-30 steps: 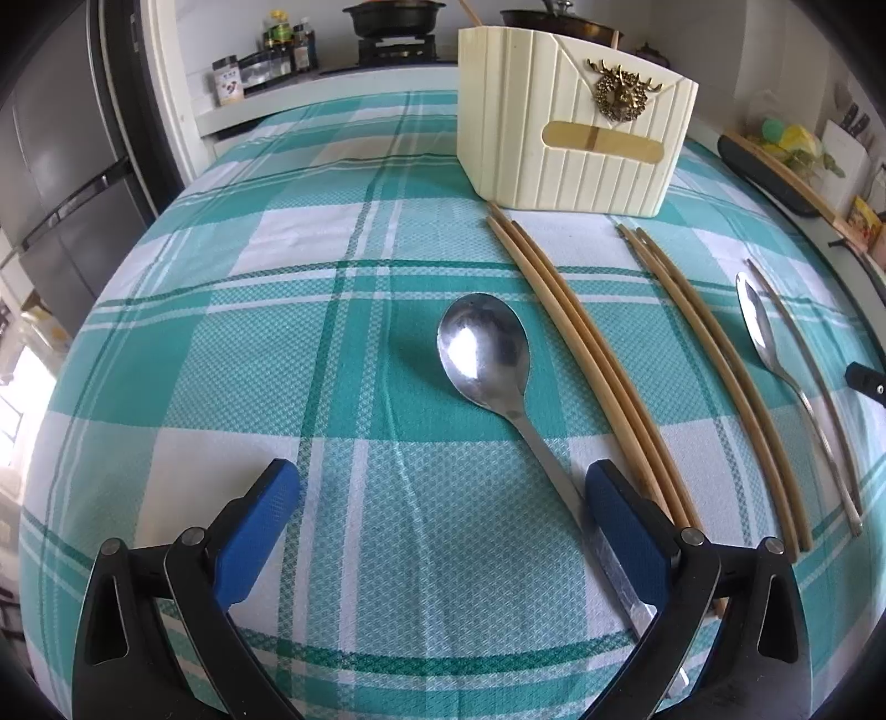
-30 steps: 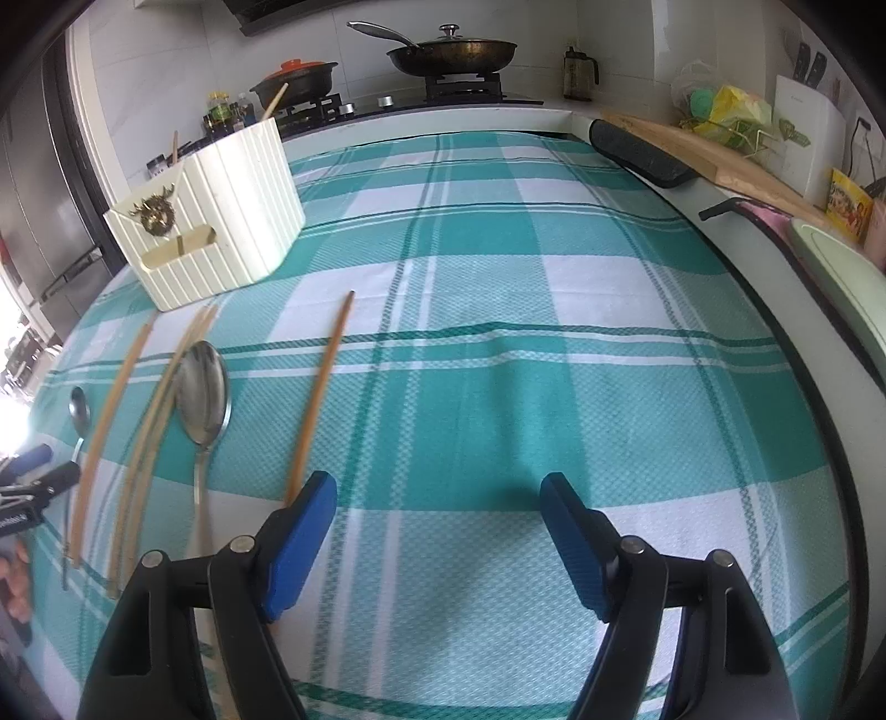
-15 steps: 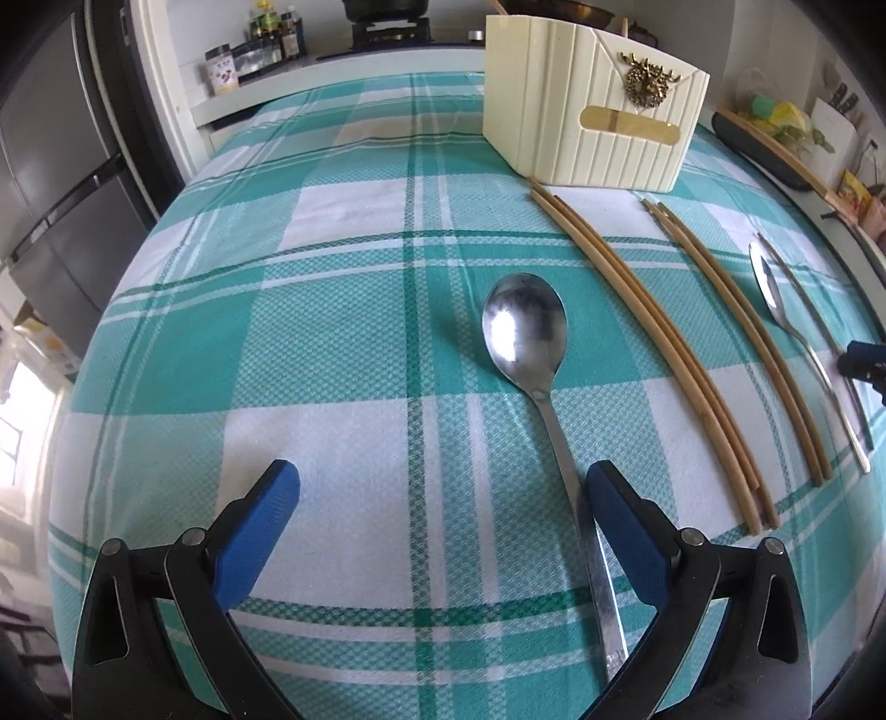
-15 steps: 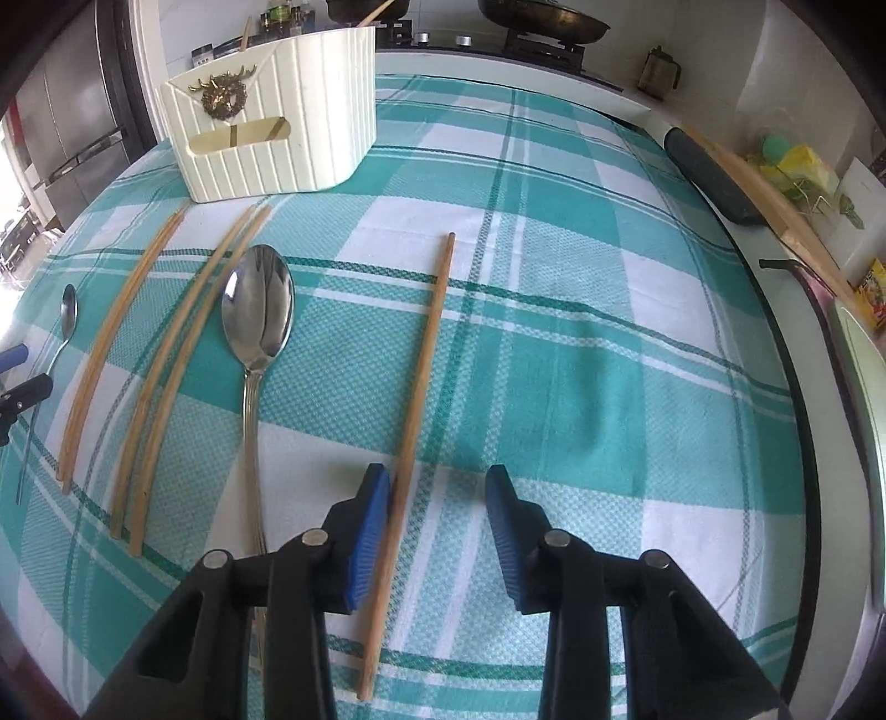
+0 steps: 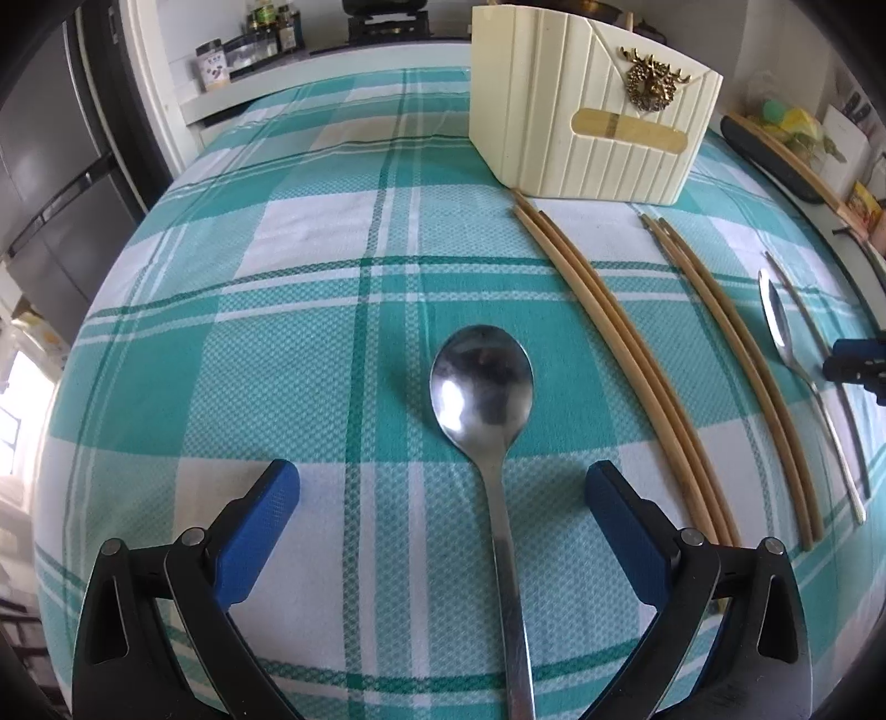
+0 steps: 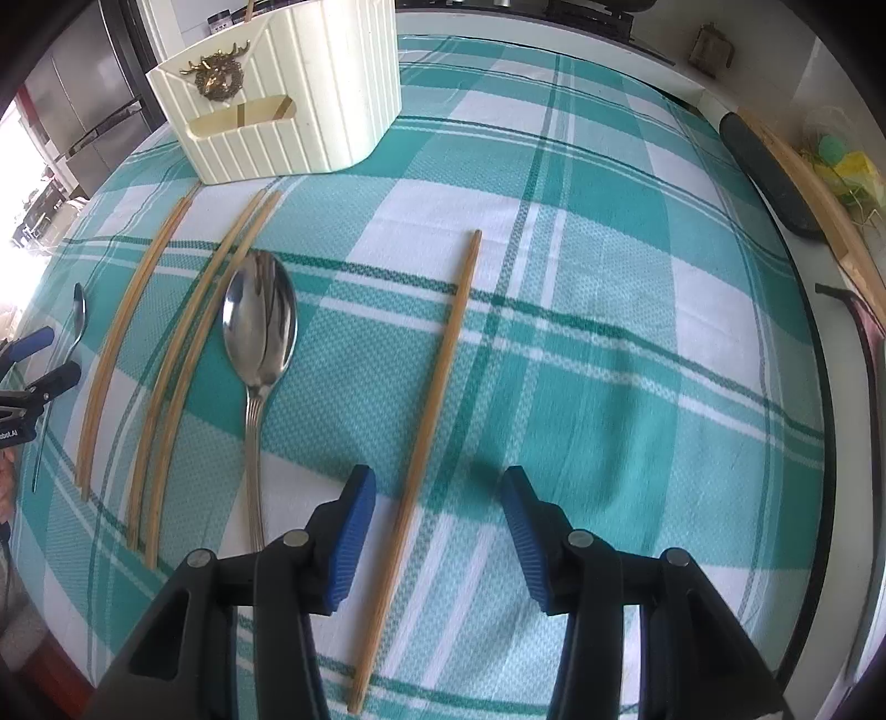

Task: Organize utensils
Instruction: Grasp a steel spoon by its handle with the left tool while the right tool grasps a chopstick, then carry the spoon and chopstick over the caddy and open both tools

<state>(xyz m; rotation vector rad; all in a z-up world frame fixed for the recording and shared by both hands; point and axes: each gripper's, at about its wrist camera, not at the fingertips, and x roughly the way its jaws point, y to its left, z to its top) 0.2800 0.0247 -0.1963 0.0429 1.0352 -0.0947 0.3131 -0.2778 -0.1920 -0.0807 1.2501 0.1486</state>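
A steel spoon (image 5: 483, 387) lies on the green plaid tablecloth, its handle running between the fingers of my open left gripper (image 5: 443, 498). A cream utensil holder (image 5: 592, 111) stands at the back. Two pairs of wooden chopsticks (image 5: 614, 332) (image 5: 725, 343) lie to the right of the spoon. In the right wrist view a single chopstick (image 6: 437, 399) lies between the fingers of my open right gripper (image 6: 437, 515), apart from both pads. A larger spoon (image 6: 257, 332) lies left of it. The holder also shows in the right wrist view (image 6: 288, 99).
A second spoon (image 5: 786, 343) lies at the far right of the left view, by the right gripper's tip (image 5: 853, 365). A stove and jars (image 5: 249, 39) stand behind the table. A dark board (image 6: 775, 171) lies on the counter right. The table's edge (image 6: 830, 387) curves at right.
My left gripper shifted so the spoon's handle now lies centred between its fingers. My right gripper moved forward along the single chopstick and its jaws widened.
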